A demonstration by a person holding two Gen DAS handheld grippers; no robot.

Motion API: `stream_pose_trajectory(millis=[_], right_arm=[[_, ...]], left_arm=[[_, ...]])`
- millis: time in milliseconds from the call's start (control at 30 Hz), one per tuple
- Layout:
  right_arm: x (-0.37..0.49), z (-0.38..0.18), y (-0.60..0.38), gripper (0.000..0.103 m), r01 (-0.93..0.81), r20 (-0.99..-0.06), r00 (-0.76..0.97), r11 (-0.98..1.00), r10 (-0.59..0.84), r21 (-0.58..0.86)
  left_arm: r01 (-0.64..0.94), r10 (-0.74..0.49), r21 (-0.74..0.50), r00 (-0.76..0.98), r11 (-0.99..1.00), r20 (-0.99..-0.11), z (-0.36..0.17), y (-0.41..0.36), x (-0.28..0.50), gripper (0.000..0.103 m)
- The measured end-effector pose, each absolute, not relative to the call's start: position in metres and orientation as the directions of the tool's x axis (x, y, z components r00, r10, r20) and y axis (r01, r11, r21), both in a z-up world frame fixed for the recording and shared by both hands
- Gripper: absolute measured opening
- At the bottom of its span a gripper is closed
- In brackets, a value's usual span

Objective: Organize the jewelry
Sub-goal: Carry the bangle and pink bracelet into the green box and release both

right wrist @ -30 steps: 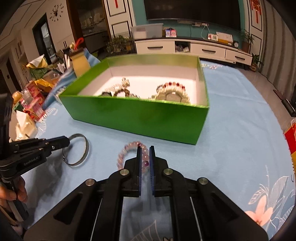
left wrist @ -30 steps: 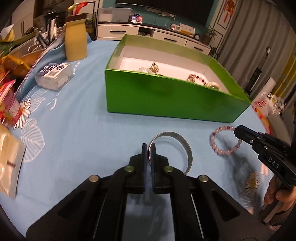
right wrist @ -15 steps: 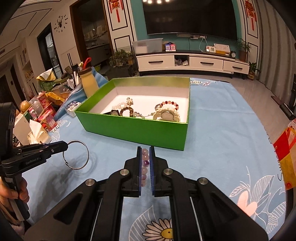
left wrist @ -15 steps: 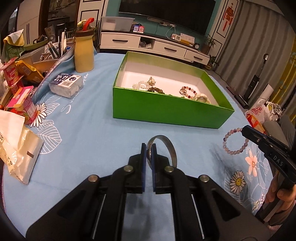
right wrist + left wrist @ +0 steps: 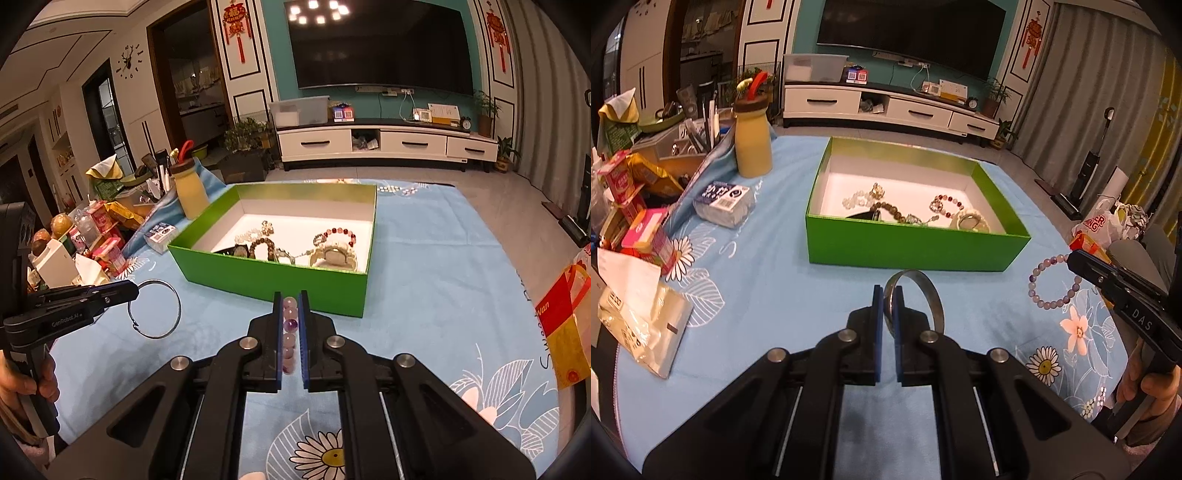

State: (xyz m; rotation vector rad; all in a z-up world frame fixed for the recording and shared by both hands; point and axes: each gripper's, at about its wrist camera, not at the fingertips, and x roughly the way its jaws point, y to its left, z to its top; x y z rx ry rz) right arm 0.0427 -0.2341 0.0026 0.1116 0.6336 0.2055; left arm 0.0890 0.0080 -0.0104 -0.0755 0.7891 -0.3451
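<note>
The left gripper [image 5: 887,295] is clamped on the rim of a silver bangle [image 5: 925,295], which stands upright off the blue floral tablecloth [image 5: 768,295]; the right gripper [image 5: 290,306] is pinched on a pale purple bead bracelet [image 5: 290,325], whose loop hangs clear of the cloth at 3 o'clock in the left wrist view; the green box [image 5: 908,243] sits at 12 o'clock from both grippers, its near wall just beyond the fingertips and its top open, with bare cloth between; inside lie other bracelets and a watch on the white floor; at 9 to 10 o'clock the table edge is crowded with a yellow bottle [image 5: 752,147], snack packets [image 5: 639,229] and a small clear case [image 5: 724,203]; at 3 o'clock in the right wrist view the cloth lies open to the table edge; beyond stand a white TV cabinet [image 5: 384,146] and a dark television [image 5: 376,44].
</note>
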Motion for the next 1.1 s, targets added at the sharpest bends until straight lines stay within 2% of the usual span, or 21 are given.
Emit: stream_pose_trajectory(millis=[1100], right_arm=[[0.085,0.046,-0.229,0.007,-0.201,-0.493,0.834,0.969,0.247,0.144]], left_arm=[[0.355,-0.361,-0.142,0.685,0.924,-0.633,0.033,-0.033,0.139,0.005]])
